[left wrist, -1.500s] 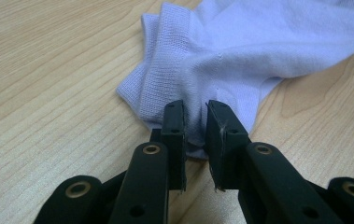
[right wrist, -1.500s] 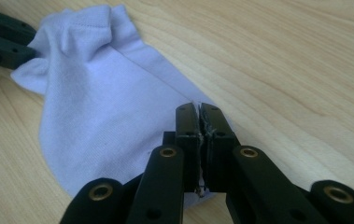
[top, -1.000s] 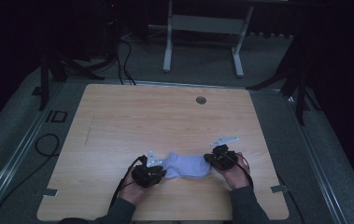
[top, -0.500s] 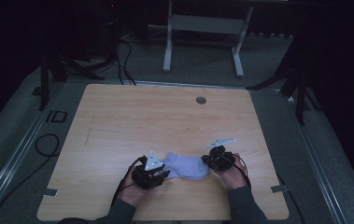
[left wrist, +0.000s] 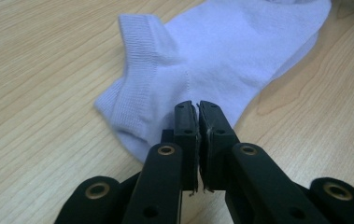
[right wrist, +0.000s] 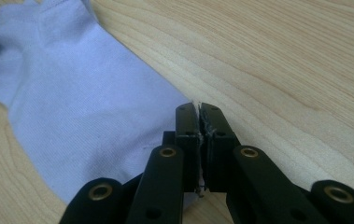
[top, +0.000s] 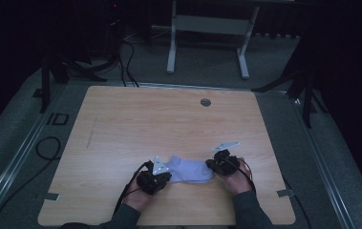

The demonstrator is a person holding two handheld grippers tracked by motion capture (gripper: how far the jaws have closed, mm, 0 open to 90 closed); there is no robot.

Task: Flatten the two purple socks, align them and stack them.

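The worktop (top: 121,124) is mostly bare, w/ wide free room toward its far edge. A pale sock (top: 190,169) lies flat near the near edge, approx. mid-width. It is pinched at the heel end by the left gripper (left wrist: 197,108), jaws clamped on fabric, and at the toe end by the right gripper (right wrist: 198,109), likewise clamped. Even tension should be kept so the sock is stretched w/o slipping; moves are best made away from the near edge.
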